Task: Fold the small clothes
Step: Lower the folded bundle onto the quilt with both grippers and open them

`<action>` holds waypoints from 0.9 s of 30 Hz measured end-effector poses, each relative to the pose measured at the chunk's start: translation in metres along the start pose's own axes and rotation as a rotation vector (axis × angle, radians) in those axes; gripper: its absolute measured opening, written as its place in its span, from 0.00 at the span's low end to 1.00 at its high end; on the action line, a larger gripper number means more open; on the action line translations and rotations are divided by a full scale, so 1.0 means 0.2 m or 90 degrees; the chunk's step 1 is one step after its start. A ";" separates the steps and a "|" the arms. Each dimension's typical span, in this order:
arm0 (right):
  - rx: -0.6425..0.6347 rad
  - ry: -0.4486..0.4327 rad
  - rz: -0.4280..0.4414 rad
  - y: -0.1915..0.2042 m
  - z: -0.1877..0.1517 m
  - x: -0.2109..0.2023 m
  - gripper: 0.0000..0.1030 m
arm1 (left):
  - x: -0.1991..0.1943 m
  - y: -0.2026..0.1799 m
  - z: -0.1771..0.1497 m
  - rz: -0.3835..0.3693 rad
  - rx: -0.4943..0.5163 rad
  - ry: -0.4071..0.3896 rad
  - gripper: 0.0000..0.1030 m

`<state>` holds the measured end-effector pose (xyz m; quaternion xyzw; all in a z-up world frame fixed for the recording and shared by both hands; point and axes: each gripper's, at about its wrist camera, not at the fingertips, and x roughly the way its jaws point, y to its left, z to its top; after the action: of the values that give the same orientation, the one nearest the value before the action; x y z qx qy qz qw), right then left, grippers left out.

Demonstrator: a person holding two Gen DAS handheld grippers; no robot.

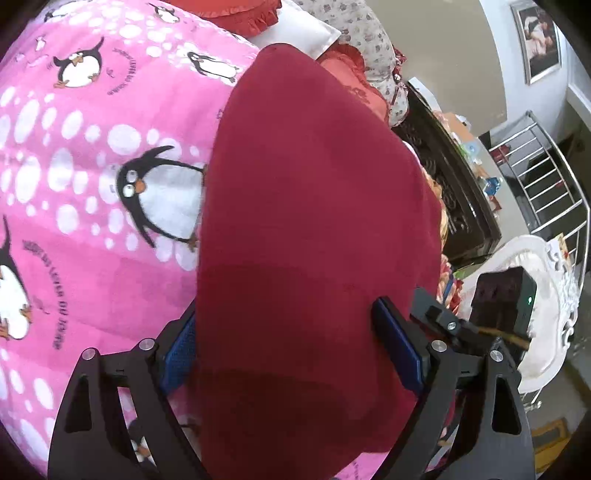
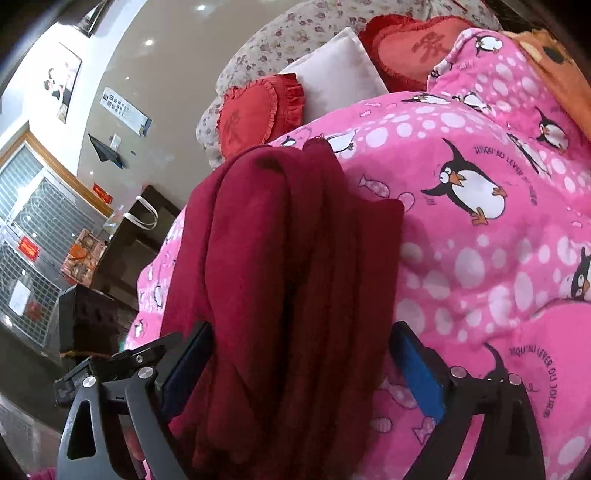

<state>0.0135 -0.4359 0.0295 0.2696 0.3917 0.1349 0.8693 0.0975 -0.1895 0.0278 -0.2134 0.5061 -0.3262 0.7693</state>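
A dark red garment [image 1: 314,221] lies on a pink penguin-print blanket [image 1: 92,166]. In the left wrist view it is smooth and fills the space between the open jaws of my left gripper [image 1: 291,339], whose blue pads [image 1: 399,350] stand apart on either side of the cloth. In the right wrist view the same garment [image 2: 288,258] is bunched in long folds between the wide-apart jaws of my right gripper [image 2: 299,362], blue pad [image 2: 421,376] on the right. Whether the pads touch the cloth cannot be told.
Red heart cushions [image 2: 255,114], a white pillow [image 2: 340,77] and a floral quilt [image 2: 295,33] lie beyond the blanket [image 2: 480,240]. A dark bed frame [image 1: 454,177], a metal rack [image 1: 546,184] and a white chair [image 1: 535,306] stand beside the bed.
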 end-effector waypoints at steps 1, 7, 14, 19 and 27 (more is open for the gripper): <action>-0.006 -0.006 0.000 0.01 0.00 -0.01 0.73 | 0.00 -0.02 0.00 0.008 0.008 -0.002 0.81; -0.002 -0.008 0.026 0.11 -0.01 -0.11 0.42 | -0.15 -0.14 -0.04 0.014 0.056 -0.007 0.61; -0.016 0.022 0.097 0.35 -0.15 -0.24 0.41 | -0.54 -0.20 -0.23 0.032 0.087 -0.017 0.61; -0.011 0.077 0.112 0.45 -0.39 -0.20 0.41 | -0.66 -0.07 -0.46 0.069 0.051 0.015 0.61; -0.026 0.143 0.025 0.41 -0.56 -0.06 0.52 | -0.57 0.05 -0.63 0.139 0.028 0.023 0.61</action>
<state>-0.0816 -0.3343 0.0226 0.2424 0.4787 0.1894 0.8223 -0.0466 -0.1004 0.0446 -0.1342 0.5328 -0.2555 0.7955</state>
